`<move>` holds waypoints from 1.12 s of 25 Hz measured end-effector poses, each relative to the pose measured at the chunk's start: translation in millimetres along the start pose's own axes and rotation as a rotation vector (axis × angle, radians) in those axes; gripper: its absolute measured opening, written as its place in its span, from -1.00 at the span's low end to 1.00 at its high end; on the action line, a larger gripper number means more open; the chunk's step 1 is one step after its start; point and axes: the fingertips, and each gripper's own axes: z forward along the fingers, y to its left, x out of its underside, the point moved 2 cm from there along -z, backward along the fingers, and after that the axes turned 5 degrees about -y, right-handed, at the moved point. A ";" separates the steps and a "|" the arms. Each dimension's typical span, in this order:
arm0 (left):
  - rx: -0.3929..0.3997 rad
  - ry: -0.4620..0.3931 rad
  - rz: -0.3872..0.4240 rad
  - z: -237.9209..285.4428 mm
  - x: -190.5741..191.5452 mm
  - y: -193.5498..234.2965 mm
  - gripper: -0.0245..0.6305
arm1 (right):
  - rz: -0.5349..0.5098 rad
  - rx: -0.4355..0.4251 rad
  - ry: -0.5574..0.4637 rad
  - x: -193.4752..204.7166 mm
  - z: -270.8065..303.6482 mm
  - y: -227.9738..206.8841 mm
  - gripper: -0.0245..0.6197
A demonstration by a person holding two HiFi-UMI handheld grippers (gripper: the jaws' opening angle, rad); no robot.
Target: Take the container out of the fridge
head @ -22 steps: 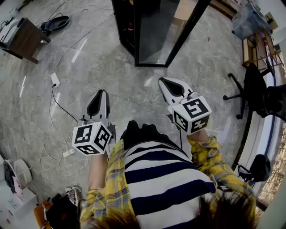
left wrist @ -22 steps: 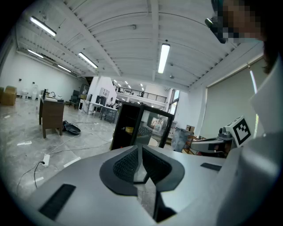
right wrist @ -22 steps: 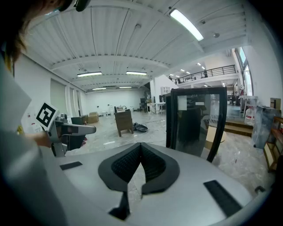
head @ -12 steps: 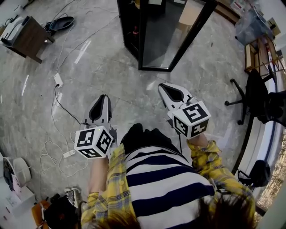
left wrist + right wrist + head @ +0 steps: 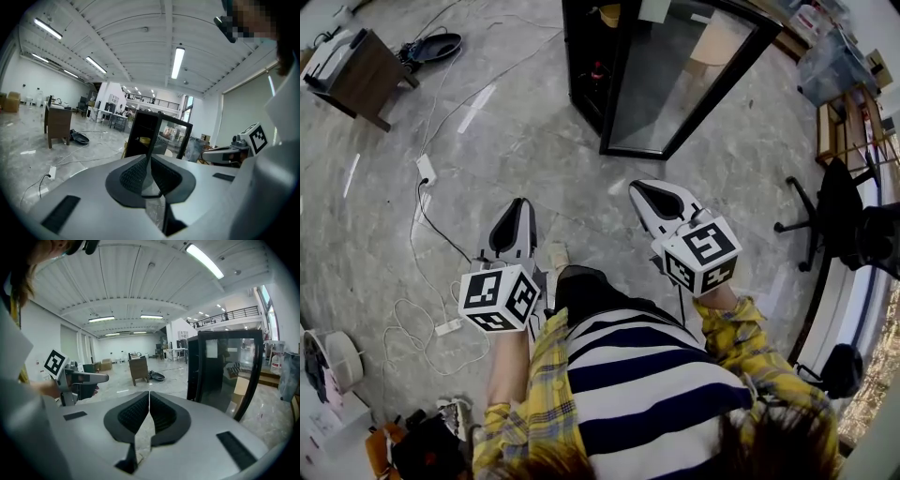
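Two empty grippers in front of an open fridge

The left gripper (image 5: pixel 517 202) has its jaws pressed together with nothing between them, and so does the right gripper (image 5: pixel 641 188). The person holds both low over the grey floor (image 5: pixel 534 141), side by side and apart. The black fridge (image 5: pixel 586 56) stands a little way ahead, and its glass door (image 5: pixel 694 75) is swung open. Only the left gripper view looks into the fridge and shows the yellow container (image 5: pixel 145 139) sitting on a shelf. The right gripper view shows the fridge from the door side, so the container cannot be seen there. The head view shows white cables (image 5: pixel 422 234) on the floor, on the left. I count two grippers, one fridge, one door and one container.
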 end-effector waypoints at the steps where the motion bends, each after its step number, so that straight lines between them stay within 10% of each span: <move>1: -0.001 -0.002 -0.001 1.9 -2.9 6.4 -0.80 | 0.001 -0.005 -0.001 -2.9 7.2 2.0 -0.83; 28: 0.006 0.009 -0.013 62.0 -48.9 178.2 -0.80 | -0.035 -0.008 0.038 -50.5 203.6 39.0 -0.82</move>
